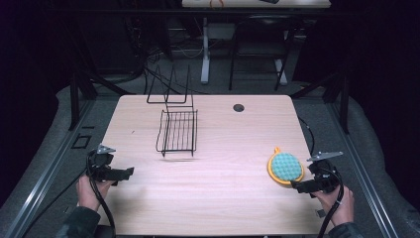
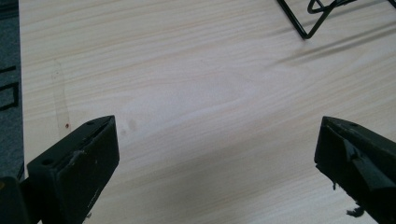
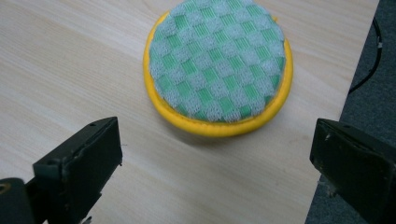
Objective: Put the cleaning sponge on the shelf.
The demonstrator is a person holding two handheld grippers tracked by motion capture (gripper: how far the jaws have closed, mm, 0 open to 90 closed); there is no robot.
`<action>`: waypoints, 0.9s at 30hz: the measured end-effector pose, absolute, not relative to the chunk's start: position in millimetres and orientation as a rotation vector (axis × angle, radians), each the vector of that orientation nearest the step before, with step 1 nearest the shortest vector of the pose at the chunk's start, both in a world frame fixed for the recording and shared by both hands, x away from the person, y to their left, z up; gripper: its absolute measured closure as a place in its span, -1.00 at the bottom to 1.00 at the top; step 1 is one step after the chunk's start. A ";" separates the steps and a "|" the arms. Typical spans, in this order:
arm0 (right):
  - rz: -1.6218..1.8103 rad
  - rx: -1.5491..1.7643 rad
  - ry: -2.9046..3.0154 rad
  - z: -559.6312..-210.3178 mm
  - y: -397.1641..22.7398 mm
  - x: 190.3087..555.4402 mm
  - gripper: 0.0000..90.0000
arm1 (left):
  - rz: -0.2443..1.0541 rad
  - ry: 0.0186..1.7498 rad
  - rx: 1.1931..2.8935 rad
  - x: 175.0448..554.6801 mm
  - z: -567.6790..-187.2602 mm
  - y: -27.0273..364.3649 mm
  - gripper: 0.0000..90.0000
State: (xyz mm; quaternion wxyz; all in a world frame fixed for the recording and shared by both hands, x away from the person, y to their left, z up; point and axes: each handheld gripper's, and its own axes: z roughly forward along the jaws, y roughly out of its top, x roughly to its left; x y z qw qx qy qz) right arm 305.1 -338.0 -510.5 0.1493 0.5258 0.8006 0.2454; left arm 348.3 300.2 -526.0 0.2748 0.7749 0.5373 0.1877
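Observation:
A round scrubbing pad point(image 1: 286, 167) with a green checked top and a yellow rim lies near the table's right edge; the right gripper view looks down on the same pad point(image 3: 217, 65). My right gripper point(image 1: 300, 187) sits just in front of it, open, its jaws wide apart with nothing between them point(image 3: 215, 168). A black wire rack point(image 1: 177, 130) stands at the table's middle left, and its corner point(image 2: 313, 14) reaches into the left gripper view. My left gripper point(image 1: 125, 173) rests near the front left, open and empty point(image 2: 217, 158).
The light wooden table point(image 1: 223, 148) has a dark round hole point(image 1: 238, 107) near its far edge. A black cable point(image 1: 309, 134) hangs off the right side. Grey floor and another table's legs point(image 1: 205, 49) lie beyond. The table edge runs close to the pad's right.

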 end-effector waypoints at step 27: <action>0.760 1.521 2.341 -524.7 -343.5 363.2 -0.89 | 0.527 1.416 2.098 351.3 -525.6 294.7 -1.00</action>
